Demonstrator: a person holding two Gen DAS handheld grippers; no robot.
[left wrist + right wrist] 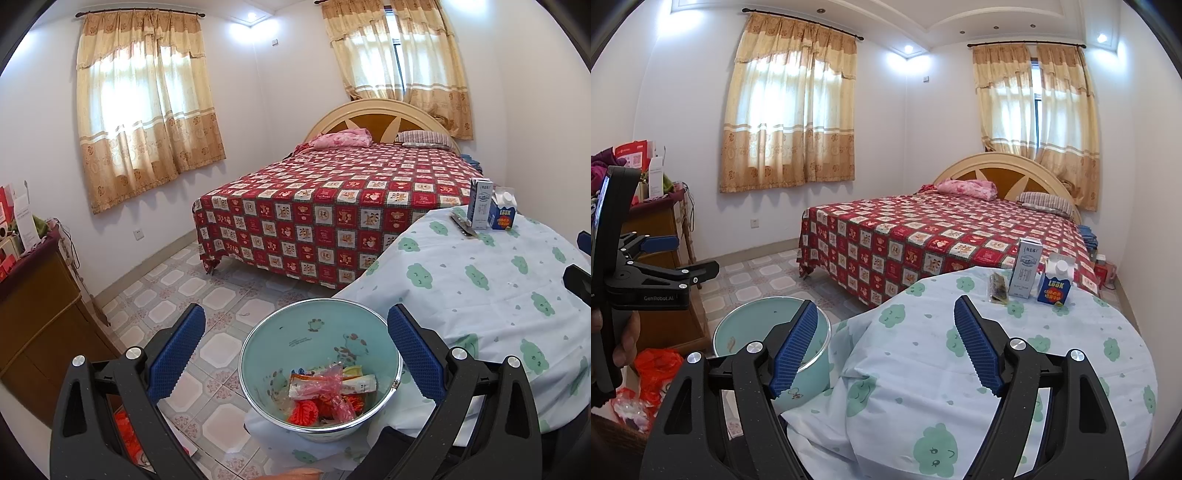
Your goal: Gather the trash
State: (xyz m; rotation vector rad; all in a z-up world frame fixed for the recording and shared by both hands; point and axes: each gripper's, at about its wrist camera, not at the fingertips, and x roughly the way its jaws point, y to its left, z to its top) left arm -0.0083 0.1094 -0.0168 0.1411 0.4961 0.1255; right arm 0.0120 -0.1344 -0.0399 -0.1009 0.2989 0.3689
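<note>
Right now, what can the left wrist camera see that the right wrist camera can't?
Only the left wrist view looks down into the bin and shows the wrappers lying in it. Only the right wrist view shows the left tongs from the side, and red bags on the floor. Both show the open right tongs, two cartons on the table, and the bed.

Glossy mint bin (317, 332), shiny metal-looking rim. Crinkled plastic wrappers (325, 391) inside. Matt printed cloth (1015, 369) over table; paper cartons (1027, 273) near far edge.
</note>
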